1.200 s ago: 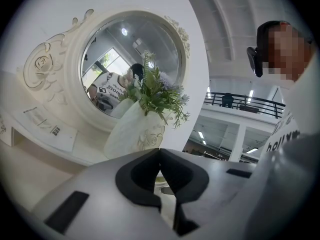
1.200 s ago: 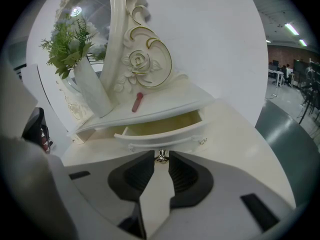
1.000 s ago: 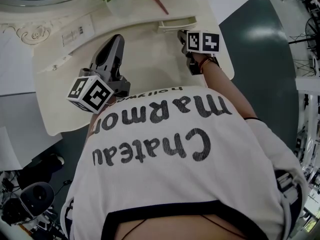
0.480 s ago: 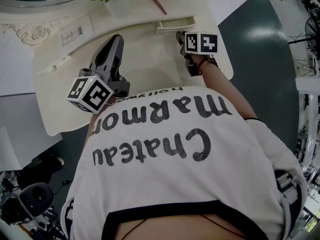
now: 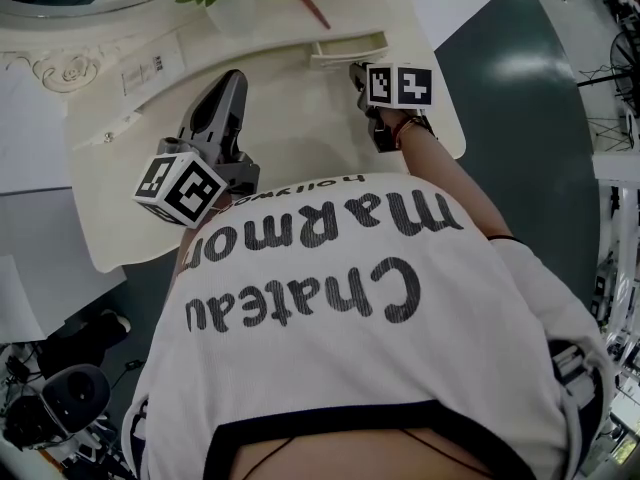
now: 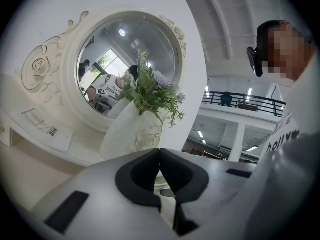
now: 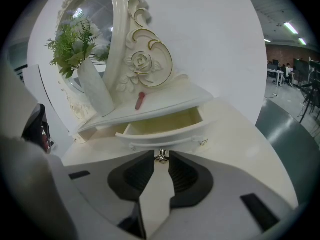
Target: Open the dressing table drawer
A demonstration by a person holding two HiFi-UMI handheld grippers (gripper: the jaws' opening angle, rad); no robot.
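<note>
The small cream drawer [image 7: 165, 126] of the dressing table [image 5: 300, 128] stands pulled partly out, its pale yellow inside showing. It also shows at the table's back right, drawer [image 5: 350, 46]. My right gripper [image 7: 160, 156] is shut on the drawer's little metal knob [image 7: 161, 157], tilted down toward it from in front; in the head view the right gripper [image 5: 357, 71] sits just below the drawer front. My left gripper [image 5: 232, 78] hovers over the left of the tabletop, level, shut, with nothing between its tips [image 6: 160, 151].
A white vase [image 6: 132, 131] with green leaves stands before the round mirror [image 6: 120, 69]. A red lipstick-like stick [image 7: 140, 100] lies on the shelf above the drawer. The table's right edge [image 5: 455, 118] borders dark floor. The person's white shirt [image 5: 330, 298] fills the lower head view.
</note>
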